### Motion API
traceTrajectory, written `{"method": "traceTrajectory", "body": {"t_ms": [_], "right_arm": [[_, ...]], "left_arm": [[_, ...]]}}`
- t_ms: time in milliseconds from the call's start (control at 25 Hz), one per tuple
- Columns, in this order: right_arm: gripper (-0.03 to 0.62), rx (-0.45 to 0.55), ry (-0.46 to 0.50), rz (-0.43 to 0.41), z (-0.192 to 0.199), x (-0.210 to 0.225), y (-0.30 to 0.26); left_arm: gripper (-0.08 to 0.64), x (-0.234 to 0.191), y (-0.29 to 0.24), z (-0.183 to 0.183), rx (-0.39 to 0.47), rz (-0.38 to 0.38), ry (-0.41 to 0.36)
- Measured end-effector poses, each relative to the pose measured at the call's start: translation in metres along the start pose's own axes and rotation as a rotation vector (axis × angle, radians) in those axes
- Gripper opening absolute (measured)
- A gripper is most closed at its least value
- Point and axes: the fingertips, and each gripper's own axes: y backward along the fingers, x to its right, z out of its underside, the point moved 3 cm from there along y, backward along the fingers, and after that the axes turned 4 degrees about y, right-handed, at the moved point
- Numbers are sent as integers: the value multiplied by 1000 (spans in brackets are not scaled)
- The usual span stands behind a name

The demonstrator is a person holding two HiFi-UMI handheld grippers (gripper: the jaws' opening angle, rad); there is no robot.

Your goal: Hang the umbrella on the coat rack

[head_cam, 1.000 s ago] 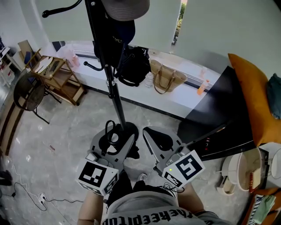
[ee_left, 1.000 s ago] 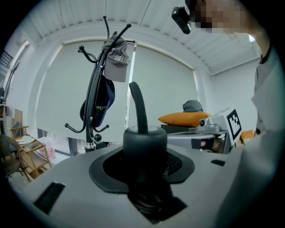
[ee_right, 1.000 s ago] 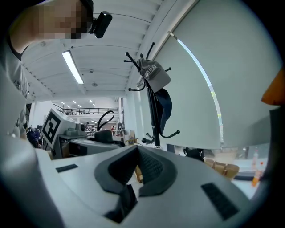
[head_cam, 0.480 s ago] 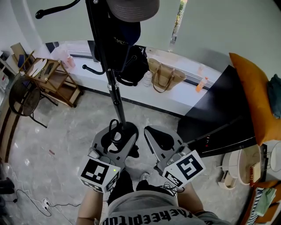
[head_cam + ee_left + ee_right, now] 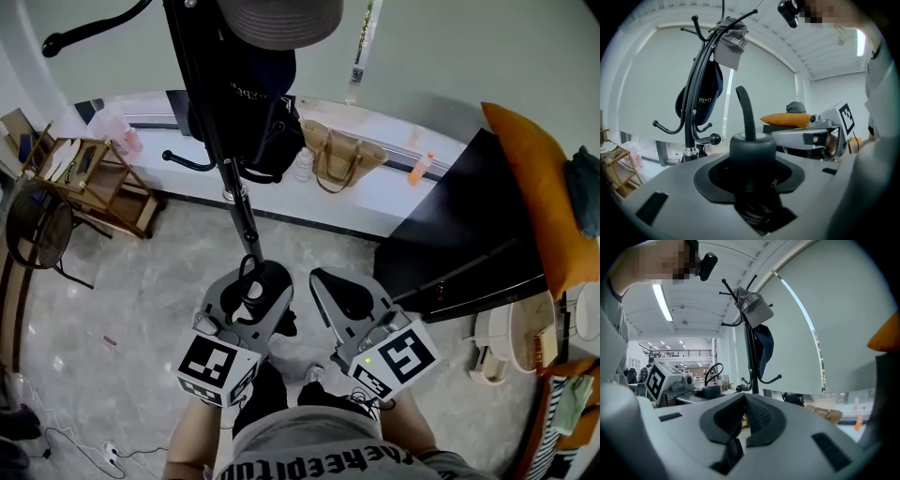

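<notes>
In the head view, the left gripper (image 5: 246,305) is clamped on the black umbrella (image 5: 250,289), gripping its handle end, with the wrist strap (image 5: 246,267) looping up out of the jaws. The right gripper (image 5: 336,291) sits just beside it, and both are low in front of the coat rack (image 5: 234,187), whose lower hook (image 5: 192,163) looks bare. A hat (image 5: 281,19) and a dark cap (image 5: 251,89) fill the upper pegs.

The left gripper view shows the umbrella's handle (image 5: 752,145) wedged between the jaws and the strap (image 5: 746,112) standing upright. A ball-tipped hook (image 5: 714,138) lies beyond it.

The right gripper view shows jaws pressed together with nothing between them, and a free curved hook (image 5: 771,379) on the rack.

The step in hand is probably the approach. To do it well, the strap should stay upright and open, be raised above a bare hook's ball end, then lowered over it before letting go
</notes>
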Motion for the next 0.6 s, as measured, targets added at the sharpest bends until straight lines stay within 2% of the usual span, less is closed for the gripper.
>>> {"method": "traceTrajectory", "body": {"t_ms": [600], "right_arm": [[11, -55, -6, 89, 7, 4, -21]], "left_arm": [[195, -25, -20, 17, -57, 111, 3]]}}
